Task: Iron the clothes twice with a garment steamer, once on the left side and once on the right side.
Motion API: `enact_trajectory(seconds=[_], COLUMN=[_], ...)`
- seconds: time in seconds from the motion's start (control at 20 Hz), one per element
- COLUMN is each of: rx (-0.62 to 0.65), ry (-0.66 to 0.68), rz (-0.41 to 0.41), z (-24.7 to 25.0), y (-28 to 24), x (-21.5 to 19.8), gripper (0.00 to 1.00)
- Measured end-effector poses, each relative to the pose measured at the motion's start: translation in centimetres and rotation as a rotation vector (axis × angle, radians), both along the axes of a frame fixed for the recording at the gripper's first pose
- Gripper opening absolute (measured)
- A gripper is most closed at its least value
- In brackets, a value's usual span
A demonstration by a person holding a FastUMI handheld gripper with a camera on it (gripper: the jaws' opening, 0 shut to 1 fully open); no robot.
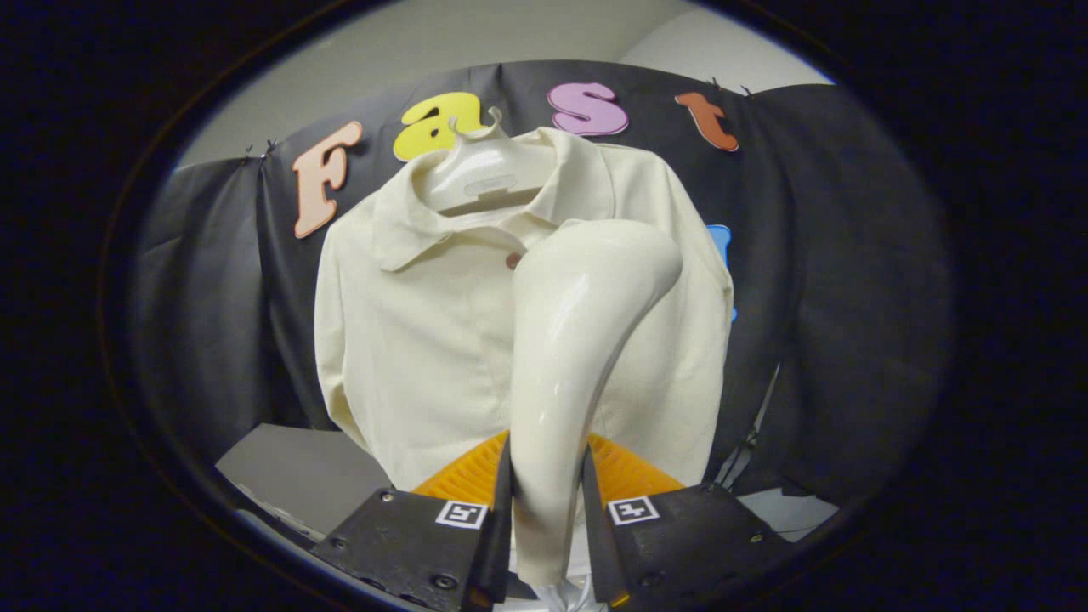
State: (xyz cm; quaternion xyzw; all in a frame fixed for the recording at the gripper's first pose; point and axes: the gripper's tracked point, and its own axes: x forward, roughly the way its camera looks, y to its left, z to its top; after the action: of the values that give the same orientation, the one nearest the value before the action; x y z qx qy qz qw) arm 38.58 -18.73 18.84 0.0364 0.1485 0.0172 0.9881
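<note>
A cream collared shirt (416,340) hangs on a white hanger (480,174) against the booth's black wall, facing me. My gripper (546,518) is shut on the handle of a glossy white garment steamer (569,340), both fingers pressing on its lower stem. The steamer rises from between the fingers and its curved head (625,255) lies against the shirt's right chest, just right of the button line. The steamer hides the lower middle of the shirt.
An orange ribbed piece (629,472) shows behind the fingers at the shirt's hem. A grey tabletop (293,472) lies below left of the shirt. A thin cord or strap (748,442) hangs at the shirt's right edge against the black cloth.
</note>
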Motion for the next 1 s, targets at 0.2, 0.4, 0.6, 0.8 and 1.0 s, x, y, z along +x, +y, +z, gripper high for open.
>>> enact_trajectory(seconds=[0.2,0.4,0.6,0.8,1.0], rx=[0.092,0.262,0.284,0.264,0.247], ry=[-0.136,-0.121,-0.045,0.004,0.05], rz=[-0.043,-0.005,0.047,0.044,0.041], z=[1.9,-0.3,-4.0,-7.1,-10.8], y=[-2.6,-3.8,-4.6,-5.9,-7.1], x=[3.1,4.0,3.9,3.1,1.8], gripper=[0.37,0.37,0.37,0.37,0.37])
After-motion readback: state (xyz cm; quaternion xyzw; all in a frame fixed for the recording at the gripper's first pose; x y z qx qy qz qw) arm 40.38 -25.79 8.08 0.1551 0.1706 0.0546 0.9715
